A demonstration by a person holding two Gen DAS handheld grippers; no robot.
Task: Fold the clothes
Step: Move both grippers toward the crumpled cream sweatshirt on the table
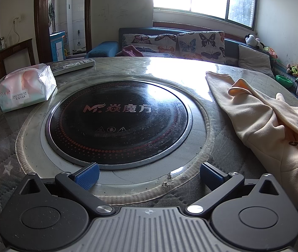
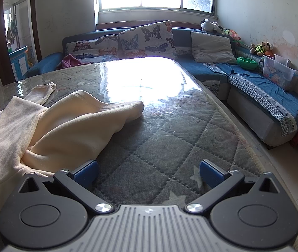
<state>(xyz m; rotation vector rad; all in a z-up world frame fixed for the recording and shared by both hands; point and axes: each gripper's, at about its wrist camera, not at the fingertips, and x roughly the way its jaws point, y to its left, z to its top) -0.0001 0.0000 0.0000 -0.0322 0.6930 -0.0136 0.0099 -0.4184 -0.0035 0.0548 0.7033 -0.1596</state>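
At the far left of the table [image 1: 127,69] sat a tissue pack [image 1: 26,88] with a remote control [image 1: 73,65] behind it, both well apart from the work. The left gripper [image 1: 149,175] hovered low over the near rim of the round black hotplate [image 1: 117,119] set into the table, its blue pads spread wide and nothing between them. From this gripper the cream garment [image 1: 264,126] lay off to the right, beside the hotplate and not on it. It ran as a long rumpled band from a narrow end far back on the table toward the near right edge, where it bunched thicker, with a printed number showing on one fold.

Further right, the right gripper [image 2: 149,175] was likewise splayed open and empty, over the quilted, plastic-covered table [image 2: 159,147]. Here the garment [image 2: 54,126] lay to the gripper's left, its near bulk just beside the left pad; whether cloth and pad touched could not be told. One sleeve [image 2: 125,110] reached out toward the middle of the table, and a second narrow end [image 2: 43,91] lay further back to the left.

So the garment sat between the two grippers, its long axis running away from the person, loose and creased rather than squared into a fold. The right gripper looked the nearer to the cloth. A heap like this would fit a garment waiting to be spread as well as one let go partway through folding, and the pictures did not settle which
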